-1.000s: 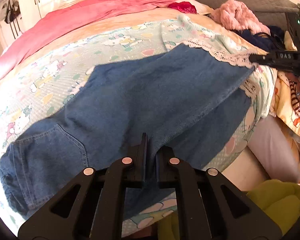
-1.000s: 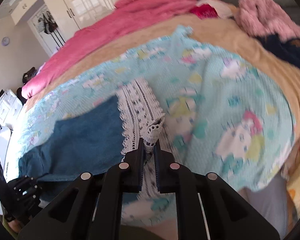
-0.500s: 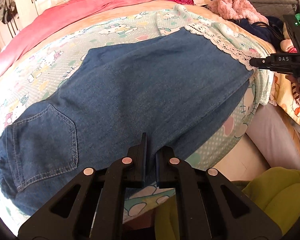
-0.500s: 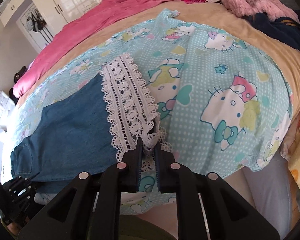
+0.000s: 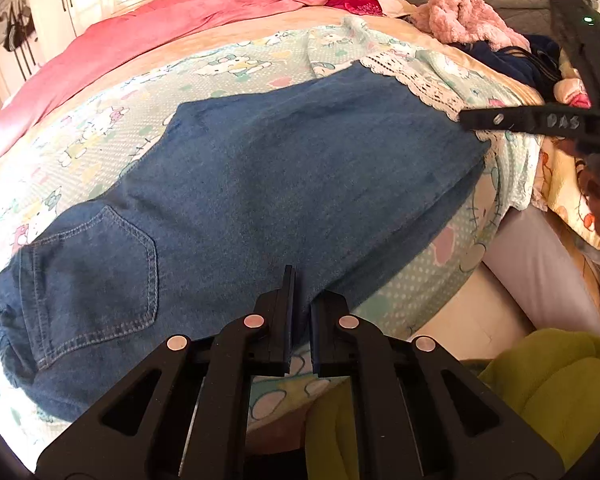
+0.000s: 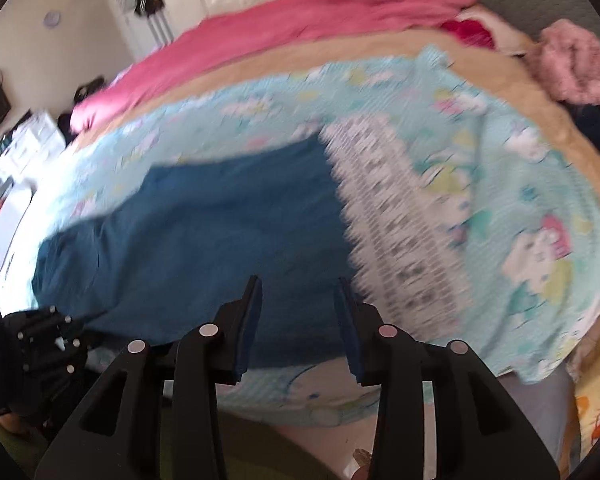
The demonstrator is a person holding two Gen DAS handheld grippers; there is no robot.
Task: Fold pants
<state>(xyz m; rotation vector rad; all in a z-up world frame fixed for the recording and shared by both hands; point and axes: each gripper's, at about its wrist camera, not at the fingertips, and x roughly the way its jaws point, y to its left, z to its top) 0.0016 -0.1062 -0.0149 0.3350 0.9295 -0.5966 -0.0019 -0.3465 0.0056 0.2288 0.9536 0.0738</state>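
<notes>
On the cartoon-print blanket (image 5: 228, 68) — denim pants (image 5: 284, 184) lying flat.
Your left gripper (image 5: 300, 300) pinches their near edge at 6 o'clock; your right gripper (image 6: 298, 304) has just been opening — nothing between its jaws.

The denim pants (image 5: 284, 184) are mid-blue with paler stitching around the back pocket (image 5: 96, 276). Their cuff is white openwork lace trim (image 6: 396, 216). Beneath the pants lies a pale turquoise blanket (image 5: 228, 68) printed with cartoon cats; beyond it, a pink duvet (image 5: 188, 20).
</notes>
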